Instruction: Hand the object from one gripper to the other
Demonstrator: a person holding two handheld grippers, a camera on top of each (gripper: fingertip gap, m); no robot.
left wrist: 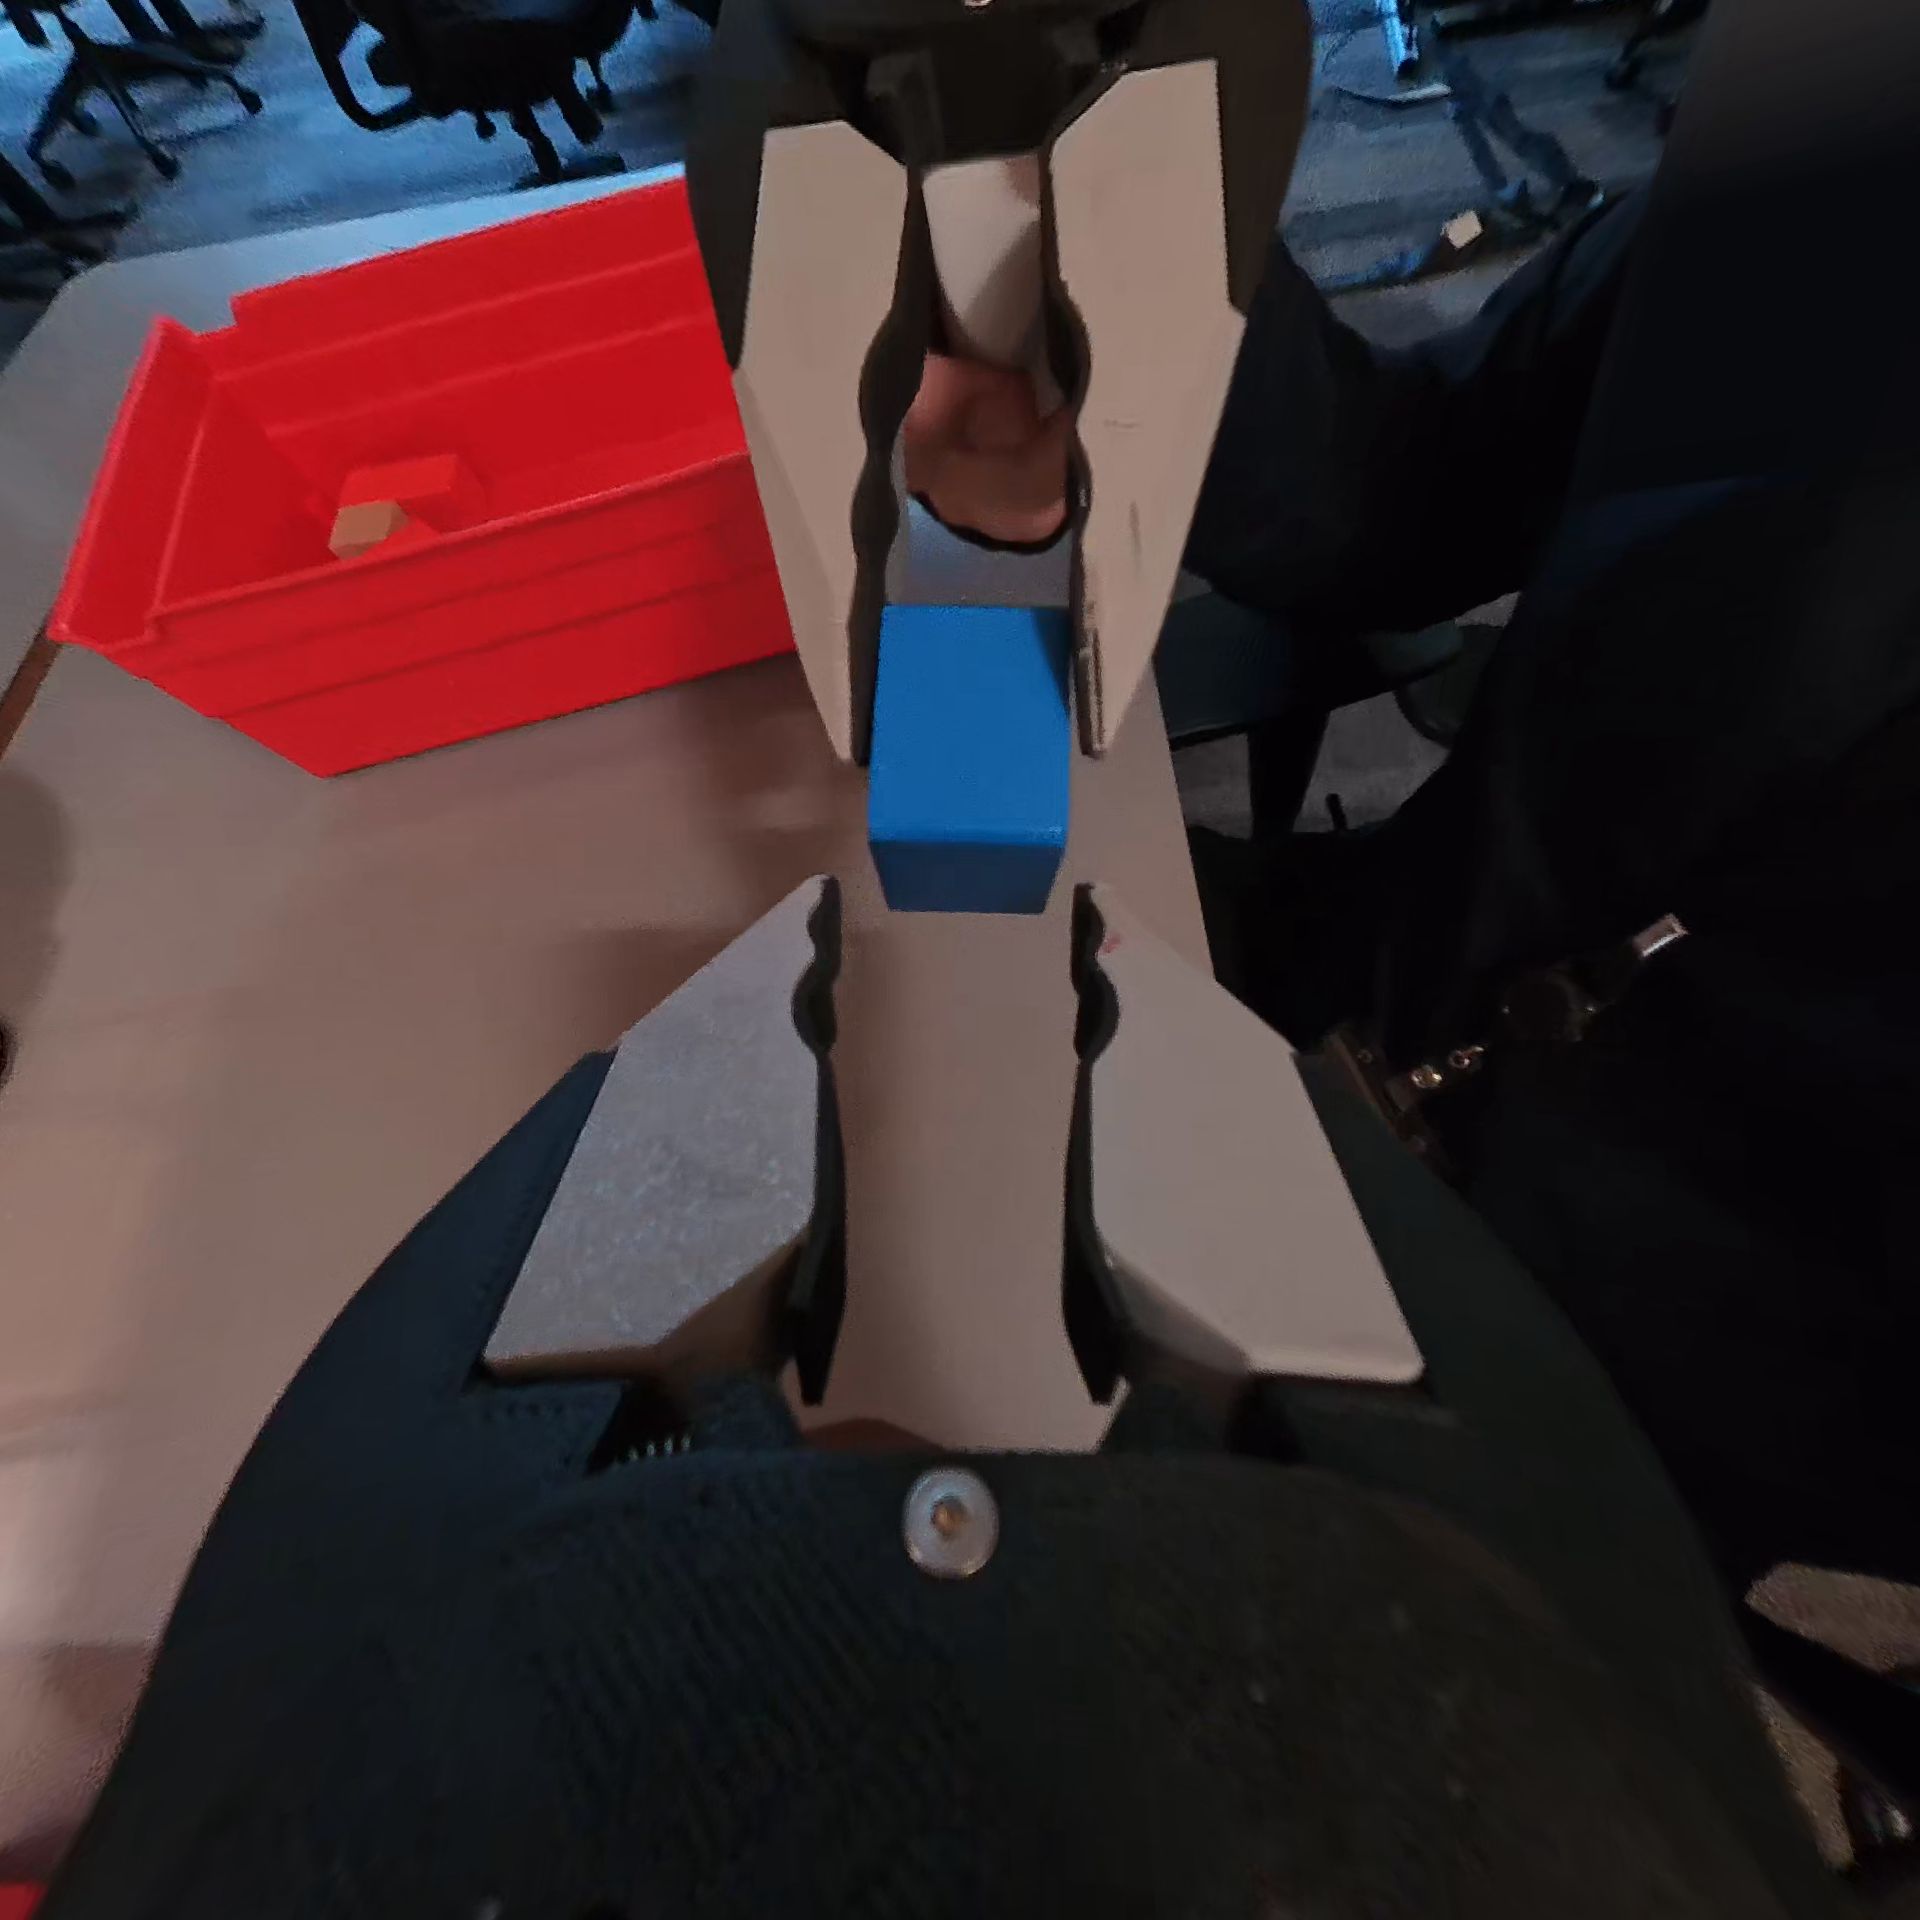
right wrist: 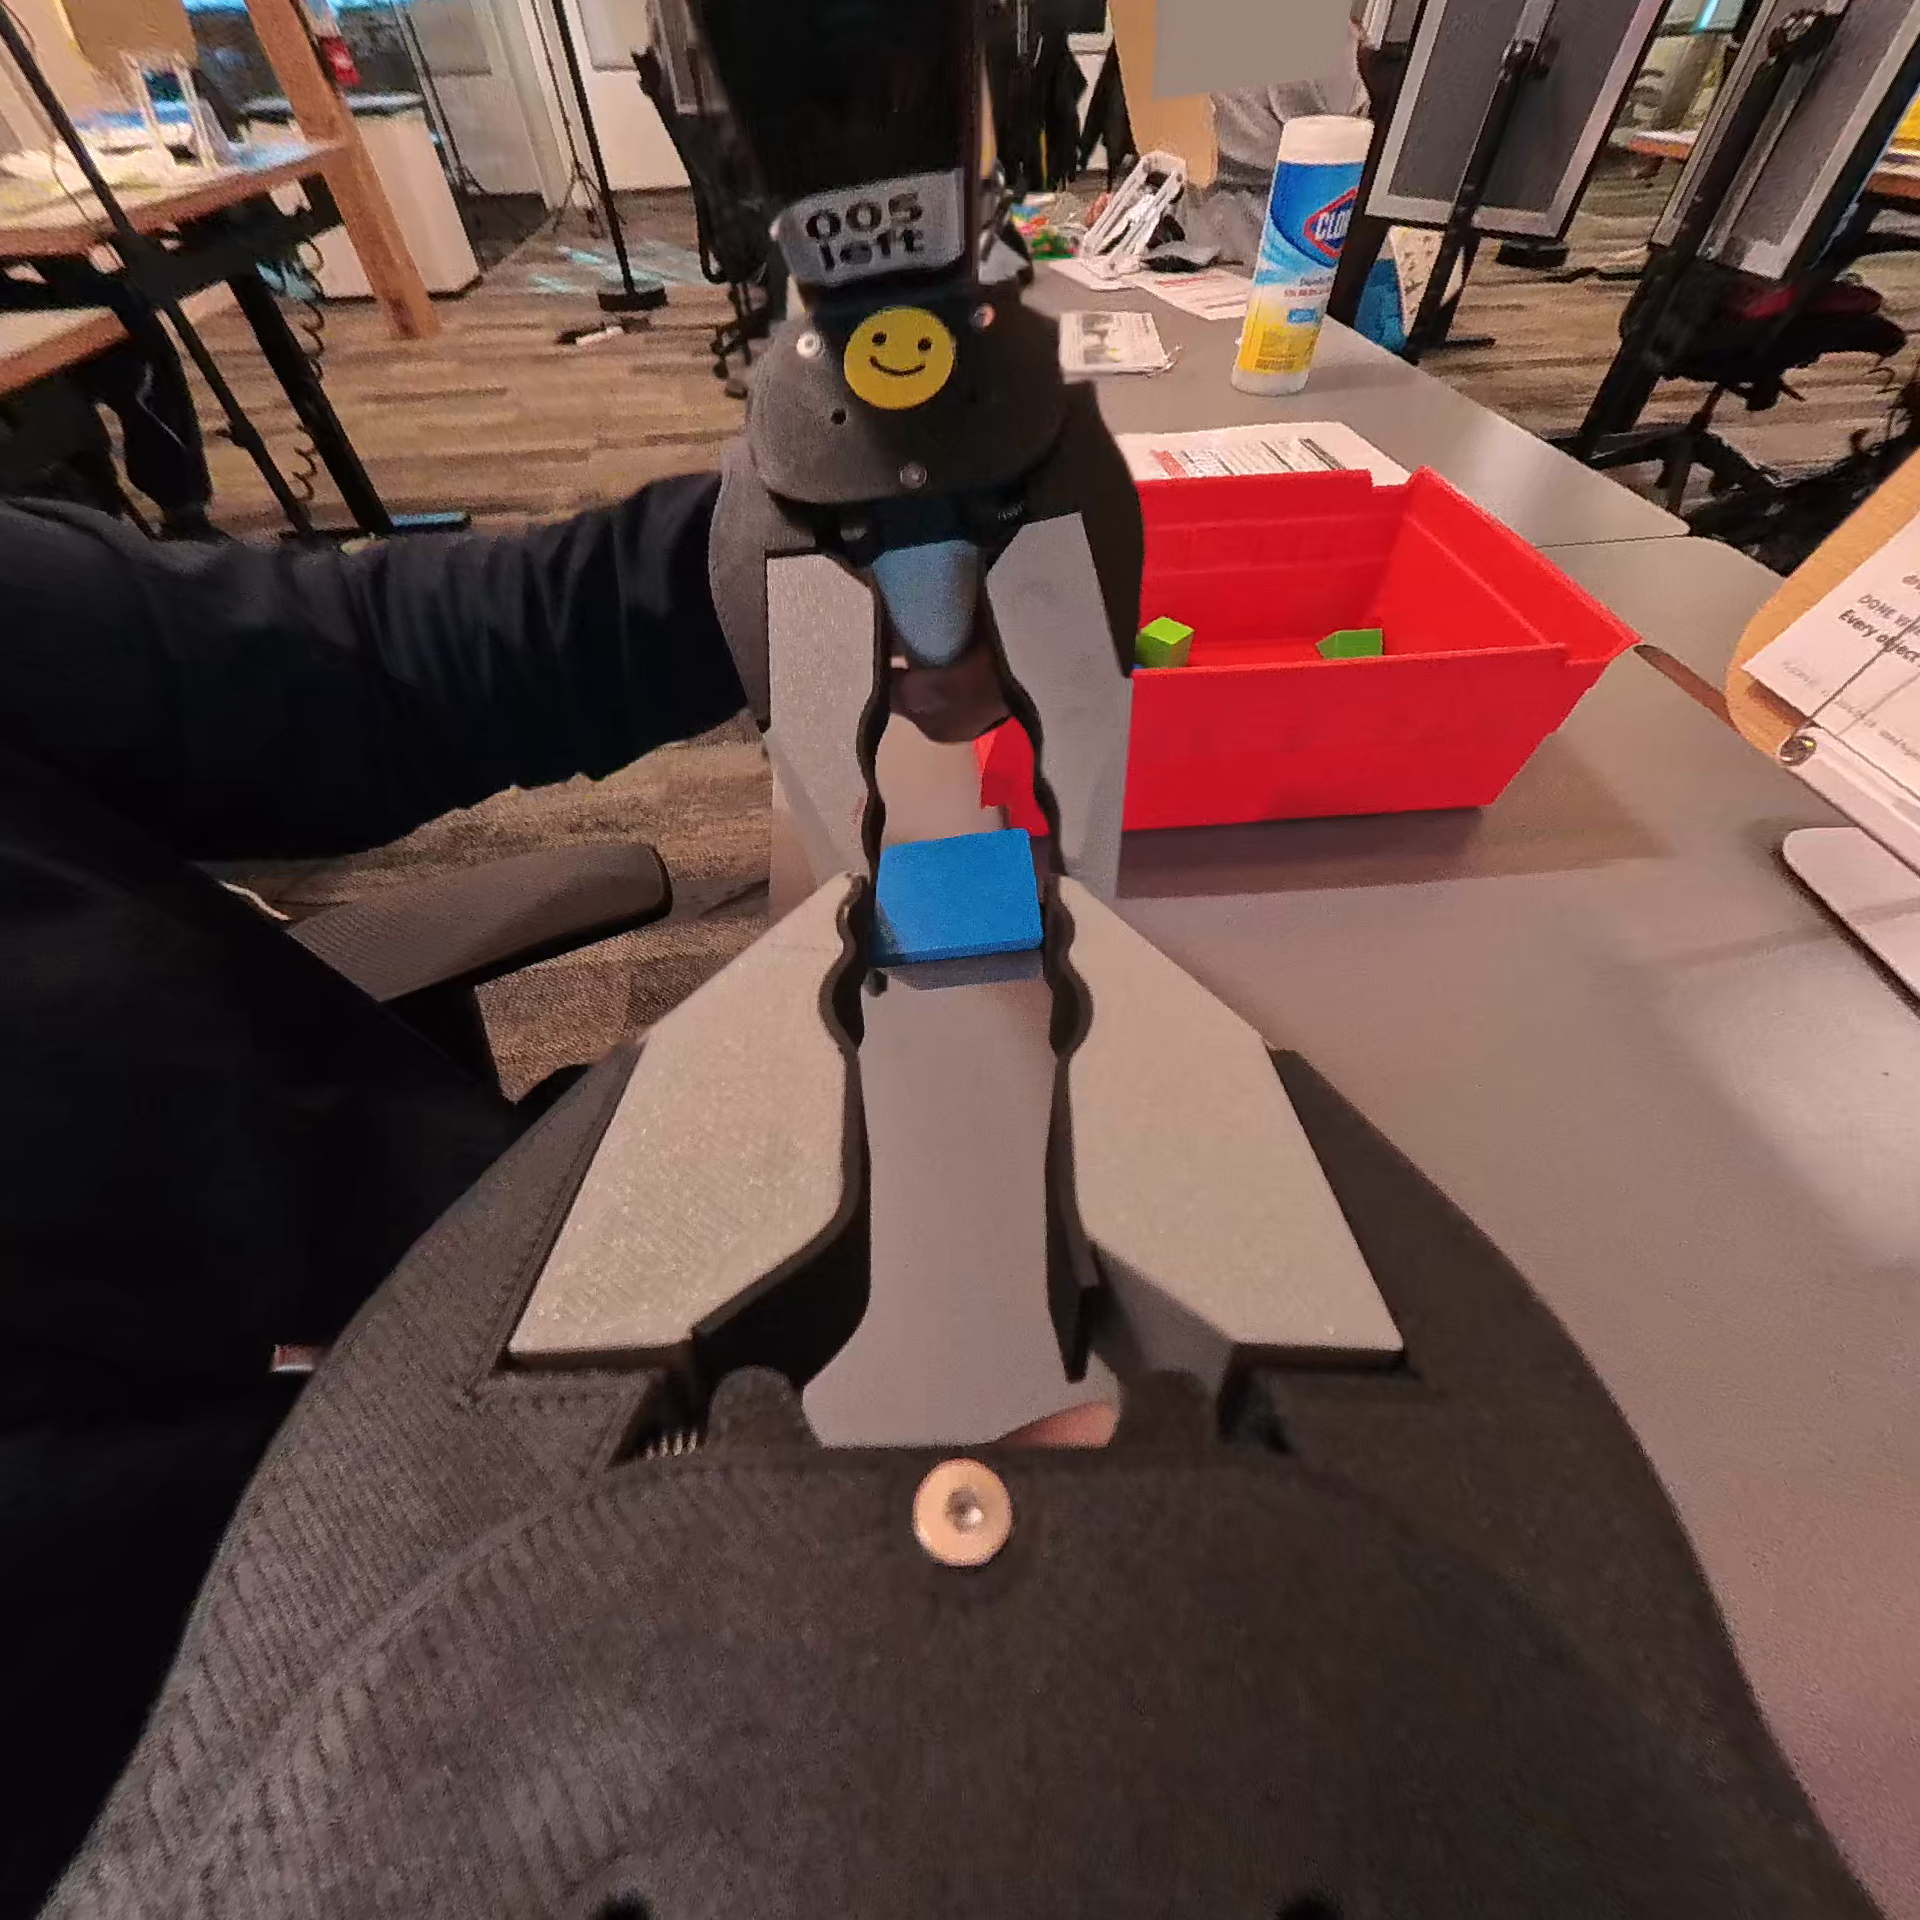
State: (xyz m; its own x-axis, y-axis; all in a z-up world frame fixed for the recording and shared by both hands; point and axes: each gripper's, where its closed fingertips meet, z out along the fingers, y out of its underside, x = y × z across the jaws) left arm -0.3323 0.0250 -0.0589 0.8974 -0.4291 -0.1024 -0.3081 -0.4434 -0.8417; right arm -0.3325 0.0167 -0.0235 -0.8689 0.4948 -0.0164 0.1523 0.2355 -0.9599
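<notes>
Blue and box-shaped, the small solid block [left wrist: 966, 748] hung in the air above the grey table [left wrist: 364, 987], clenched between the black pads of the right gripper [right wrist: 956, 914], which pressed on its two side faces. The left gripper [left wrist: 954, 899] faced it tip to tip with its fingers spread wider than the block; in the left wrist view the block's near end sat just beyond those fingertips [left wrist: 826, 904], with table showing between pad and block on both sides, so the left claw was released and empty.

Judged from this, the main risk was a drop. The right claw held only the far half of the block, and if that grip was shallow, a nudge from the left tips pulling away could twist the block loose, letting it fall to the table or off its near edge. The two grippers' tips also stood very close, so a careless retreat could knock them together.

Farther back stood a red plastic bin [right wrist: 1351, 707] on the table, and beyond it a white wipes canister [right wrist: 1299, 260].

Counted: two grippers, one blue block, one red bin. The right wrist view showed two green blocks [right wrist: 1164, 642] in the bin, while the left wrist view showed a red block [left wrist: 410, 488] and a tan one [left wrist: 358, 525] there.
</notes>
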